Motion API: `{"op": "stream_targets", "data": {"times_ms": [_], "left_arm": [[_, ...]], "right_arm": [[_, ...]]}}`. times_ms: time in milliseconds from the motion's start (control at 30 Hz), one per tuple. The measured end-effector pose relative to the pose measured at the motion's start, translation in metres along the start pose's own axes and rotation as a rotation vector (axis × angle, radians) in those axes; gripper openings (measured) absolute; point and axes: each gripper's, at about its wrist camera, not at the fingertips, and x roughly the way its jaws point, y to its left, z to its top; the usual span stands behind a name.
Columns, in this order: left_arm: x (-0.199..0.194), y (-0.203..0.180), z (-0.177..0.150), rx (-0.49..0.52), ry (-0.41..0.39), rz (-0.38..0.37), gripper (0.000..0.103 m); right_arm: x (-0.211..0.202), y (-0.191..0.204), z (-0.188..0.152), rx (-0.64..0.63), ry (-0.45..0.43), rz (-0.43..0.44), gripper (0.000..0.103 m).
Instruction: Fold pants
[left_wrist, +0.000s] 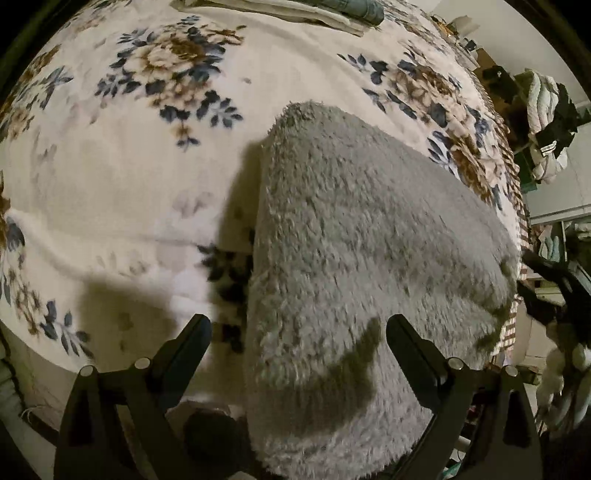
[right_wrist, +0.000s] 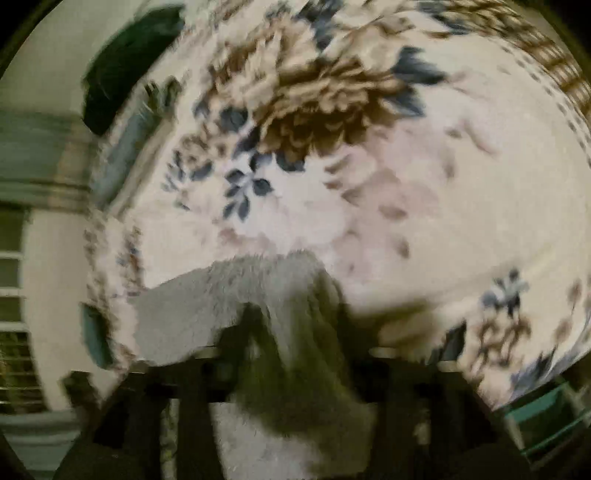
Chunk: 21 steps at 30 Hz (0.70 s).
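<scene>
The grey fleecy pants (left_wrist: 362, 258) lie on the floral blanket (left_wrist: 129, 184), stretching from the bed's near edge toward the middle. My left gripper (left_wrist: 299, 328) is open, its fingers spread wide just above the near end of the pants, holding nothing. In the blurred right wrist view the pants (right_wrist: 236, 295) bunch up between my right gripper's (right_wrist: 295, 332) dark fingers, which are shut on the fabric and hold it over the blanket (right_wrist: 443, 221).
A folded pile of clothes (left_wrist: 332, 11) lies at the far edge of the bed. Clutter and hanging clothes (left_wrist: 546, 122) stand beyond the bed's right side. A dark item (right_wrist: 125, 66) and a window (right_wrist: 14, 295) show at the left.
</scene>
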Motion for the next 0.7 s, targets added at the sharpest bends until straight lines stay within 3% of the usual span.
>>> {"op": "stream_targets", "data": {"times_ms": [33, 100, 200, 233, 267, 300, 467, 600, 667, 700], "left_arm": [[-0.001, 0.001, -0.004, -0.003, 0.004, -0.005, 0.097], [-0.001, 0.001, -0.012, -0.006, 0.009, -0.016, 0.097], [0.004, -0.001, -0.023, -0.003, 0.026, -0.016, 0.097], [0.007, -0.002, -0.026, 0.001, 0.032, -0.012, 0.097], [0.01, -0.002, -0.029, 0.005, 0.042, -0.005, 0.097], [0.013, -0.001, -0.033, 0.01, 0.052, -0.002, 0.097], [0.014, 0.0, -0.041, 0.031, 0.075, 0.007, 0.097], [0.015, -0.004, -0.044, 0.095, 0.101, 0.026, 0.097], [0.015, -0.006, -0.043, 0.114, 0.106, 0.029, 0.097], [0.012, -0.009, -0.041, 0.122, 0.098, 0.026, 0.097]], "right_arm": [[-0.012, -0.008, -0.008, 0.022, -0.018, 0.015, 0.081], [-0.021, -0.03, -0.03, 0.096, 0.009, 0.018, 0.081], [-0.002, -0.068, -0.063, 0.243, 0.109, 0.086, 0.079], [0.004, -0.079, -0.073, 0.282, 0.114, 0.116, 0.07], [0.008, -0.086, -0.082, 0.31, 0.095, 0.155, 0.02], [0.012, -0.091, -0.088, 0.333, 0.088, 0.163, 0.016], [-0.024, -0.087, -0.115, 0.344, 0.036, 0.162, 0.015], [-0.03, -0.094, -0.125, 0.298, 0.083, 0.053, 0.016], [-0.011, -0.097, -0.125, 0.23, 0.164, -0.063, 0.027], [0.0, -0.093, -0.124, 0.171, 0.204, -0.102, 0.041]]}}
